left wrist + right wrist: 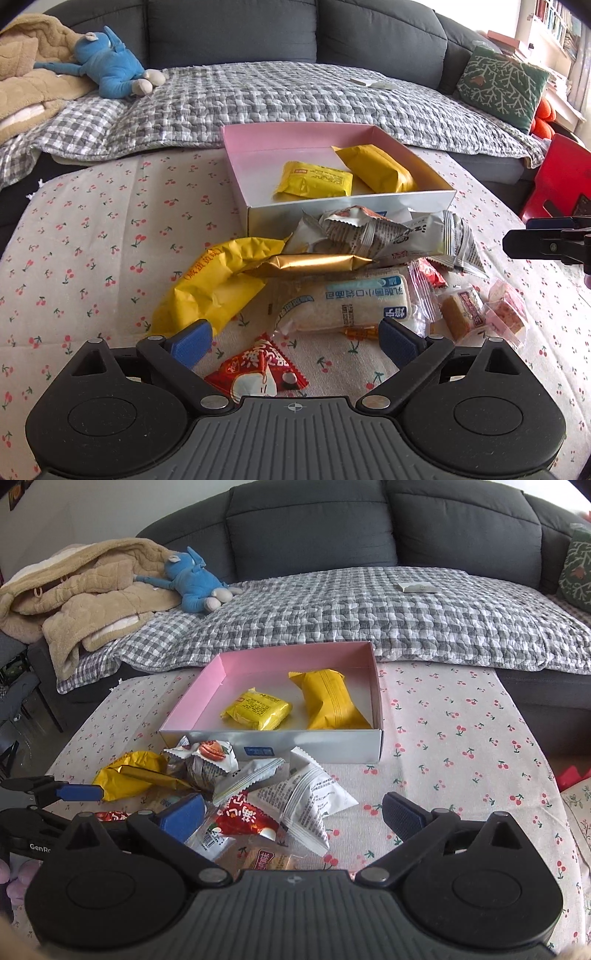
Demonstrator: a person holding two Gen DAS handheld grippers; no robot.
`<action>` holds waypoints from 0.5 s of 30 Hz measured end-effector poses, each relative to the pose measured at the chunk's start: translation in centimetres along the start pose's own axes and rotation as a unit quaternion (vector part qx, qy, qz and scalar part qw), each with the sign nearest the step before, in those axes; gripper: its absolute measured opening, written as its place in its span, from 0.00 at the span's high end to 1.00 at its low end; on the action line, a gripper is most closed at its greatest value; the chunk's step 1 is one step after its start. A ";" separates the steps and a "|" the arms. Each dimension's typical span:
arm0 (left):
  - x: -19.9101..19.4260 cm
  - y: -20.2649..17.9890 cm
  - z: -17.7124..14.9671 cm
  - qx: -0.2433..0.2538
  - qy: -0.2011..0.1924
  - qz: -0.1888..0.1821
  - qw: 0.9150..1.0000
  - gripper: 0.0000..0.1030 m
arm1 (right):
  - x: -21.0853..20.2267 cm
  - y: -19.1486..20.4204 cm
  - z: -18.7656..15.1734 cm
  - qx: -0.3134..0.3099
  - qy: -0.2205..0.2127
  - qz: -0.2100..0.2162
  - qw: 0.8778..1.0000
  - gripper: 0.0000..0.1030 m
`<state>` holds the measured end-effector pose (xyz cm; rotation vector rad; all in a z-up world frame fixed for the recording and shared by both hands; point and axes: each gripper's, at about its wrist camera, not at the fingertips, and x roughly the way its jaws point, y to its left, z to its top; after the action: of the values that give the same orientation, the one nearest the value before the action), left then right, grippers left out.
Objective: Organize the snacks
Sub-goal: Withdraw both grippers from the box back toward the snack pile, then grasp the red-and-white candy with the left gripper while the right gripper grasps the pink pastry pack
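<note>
The left gripper (pixel 295 341) is standing wide, both blue pads clear of any packet. Between its fingers a red triangular packet (pixel 258 373) is lying on the cherry-print cloth (pixel 92 240), untouched. Just ahead of the pads a clear bread pack (pixel 354 302) is lying crosswise, with a large yellow bag (pixel 210 288) ahead and to the left of the left pad. A gold bar wrapper (pixel 314 263) is resting on the yellow bag and the bread pack. Ahead and to the right, small clear-wrapped sweets (pixel 480 314) are sitting beside the right pad. Grey printed packets (pixel 373 230) are piling up beyond the bread pack, blocking the straight line to the box (pixel 351 210).

The right gripper (pixel 299 818) is also standing wide, nothing pressed between its pads. A second red packet (pixel 245 816) and a white printed packet (pixel 306 797) are lying between its fingers. A biscuit pack (pixel 269 860) is lying near its base. The left gripper's blue pad is reaching in from the left of it.

The box, pink inside, is sitting beyond the pile from both grippers. It is holding two yellow packets (pixel 258 709), side by side. Beyond it a checked blanket (pixel 369 605) is covering the sofa (pixel 314 528), with a blue plush toy (pixel 192 579) and a tan throw (pixel 85 583) to the far left.
</note>
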<state>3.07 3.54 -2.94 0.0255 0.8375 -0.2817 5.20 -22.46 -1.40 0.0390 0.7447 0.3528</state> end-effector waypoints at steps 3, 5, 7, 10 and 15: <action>0.2 -0.2 -0.7 0.016 0.008 -0.004 1.000 0.05 | 0.2 0.2 -0.8 -0.013 0.018 0.002 1.000 0.00; 0.3 -0.4 -1.1 0.030 0.010 -0.003 1.000 0.05 | 0.5 0.2 -1.2 -0.018 0.032 0.004 0.999 0.00; 0.4 -0.6 -1.3 0.039 0.014 -0.002 0.999 0.06 | 0.8 0.2 -1.6 -0.021 0.046 0.003 0.999 0.00; 0.8 -0.6 -1.5 0.043 0.024 -0.005 0.999 0.07 | 1.2 -0.1 -2.1 -0.018 0.061 -0.002 0.998 0.00; 1.2 -0.2 -1.7 0.035 0.034 -0.006 0.999 0.10 | 2.2 -1.0 -2.5 0.005 0.089 -0.012 0.996 0.00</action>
<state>2.53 3.25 -4.92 0.0967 0.8963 -0.3222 5.32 -22.88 -4.83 0.0086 0.9234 0.3317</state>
